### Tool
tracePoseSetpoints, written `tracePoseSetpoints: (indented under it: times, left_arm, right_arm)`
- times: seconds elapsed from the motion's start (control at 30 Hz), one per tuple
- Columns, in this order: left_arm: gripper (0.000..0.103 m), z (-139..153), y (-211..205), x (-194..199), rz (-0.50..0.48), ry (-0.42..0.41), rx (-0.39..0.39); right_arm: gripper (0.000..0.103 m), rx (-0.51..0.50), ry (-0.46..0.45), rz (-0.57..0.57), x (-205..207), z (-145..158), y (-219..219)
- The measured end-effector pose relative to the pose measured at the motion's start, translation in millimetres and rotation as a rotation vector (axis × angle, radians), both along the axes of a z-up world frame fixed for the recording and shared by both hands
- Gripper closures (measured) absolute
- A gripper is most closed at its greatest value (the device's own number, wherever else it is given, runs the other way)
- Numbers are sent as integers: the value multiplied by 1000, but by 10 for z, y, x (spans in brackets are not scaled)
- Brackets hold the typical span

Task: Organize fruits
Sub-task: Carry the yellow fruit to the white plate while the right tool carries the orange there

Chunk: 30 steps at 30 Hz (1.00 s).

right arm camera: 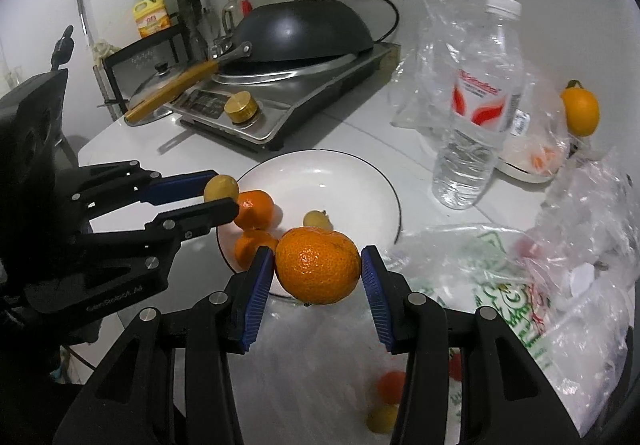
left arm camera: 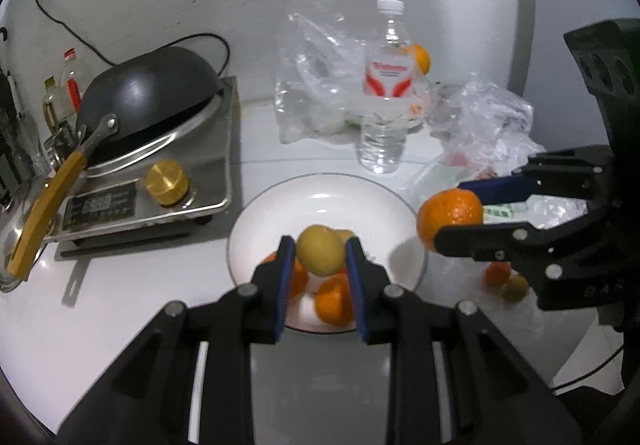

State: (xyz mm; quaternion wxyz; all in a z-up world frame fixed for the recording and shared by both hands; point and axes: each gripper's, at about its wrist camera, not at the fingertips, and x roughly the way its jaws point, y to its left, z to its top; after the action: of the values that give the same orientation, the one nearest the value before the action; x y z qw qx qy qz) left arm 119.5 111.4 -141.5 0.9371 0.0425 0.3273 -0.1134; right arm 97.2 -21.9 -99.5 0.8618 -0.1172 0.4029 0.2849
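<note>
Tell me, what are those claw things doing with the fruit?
A person is sorting fruit onto the white plate. The left gripper grips a small yellow fruit above the plate. The right gripper holds a big orange near the plate's edge. Two small oranges already lie there.

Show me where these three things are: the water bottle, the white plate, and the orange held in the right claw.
water bottle (right arm camera: 476, 101): right wrist view, on its red label.
white plate (left arm camera: 324, 201): left wrist view, on its bare far inside.
orange (right arm camera: 318, 265): right wrist view, on its front skin.
</note>
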Motion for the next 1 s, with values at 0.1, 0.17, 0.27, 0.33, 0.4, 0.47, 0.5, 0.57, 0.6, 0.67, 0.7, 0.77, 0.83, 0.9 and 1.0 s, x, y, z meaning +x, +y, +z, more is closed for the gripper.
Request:
tracePoseSetpoints:
  times: [0.1, 0.17, 0.27, 0.33, 0.4, 0.47, 0.5, 0.57, 0.6, 0.67, 0.7, 0.77, 0.83, 0.9, 1.0]
  left_arm:
    - [76, -43, 83, 76, 9, 3, -3]
    - [76, -71, 129, 126, 14, 7, -4]
    - [76, -115, 186, 233, 19, 13, -8]
    - [76, -133, 227, 301, 20, 13, -10]
    - [76, -154, 259, 378, 22, 16, -11]
    - [76, -181, 282, 444, 22, 23, -12]
    - [76, -197, 298, 479, 23, 26, -13]
    - [76, -234, 330, 548, 25, 36, -16]
    - [76, -252, 341, 575, 25, 41, -16]
    - [76, -292, 361, 633, 23, 54, -18]
    - [76, -319, 363, 665, 22, 62, -17]
    - [76, -361, 380, 708, 20, 75, -19]
    - [76, -390, 390, 734, 18, 84, -21]
    - [76, -413, 405, 754, 17, 91, -24]
    - [75, -440, 417, 775, 14, 98, -31]
  right_arm:
    - [55, -8, 9, 7, 65, -38, 73]
    - [55, -11, 13, 12, 115, -57, 116]
    - [55, -11, 19, 18, 202, -88, 175]
    - [55, -12, 24, 24, 269, -117, 219]
    - [55, -13, 29, 29, 327, -141, 258]
    - [55, -13, 31, 33, 387, -158, 305]
    - [55, -11, 32, 34, 418, -165, 324]
    - [55, -9, 34, 35, 477, -181, 360]
    - [55, -9, 35, 34, 516, -194, 379]
    - [55, -8, 39, 33, 575, -214, 405]
    - [55, -9, 41, 32, 606, -226, 417]
    - [55, -7, 47, 28, 666, -252, 435]
    - [55, -4, 52, 23, 723, -279, 458]
    - [55, -5, 58, 19, 770, -308, 487]
    - [55, -6, 65, 19, 829, -349, 542]
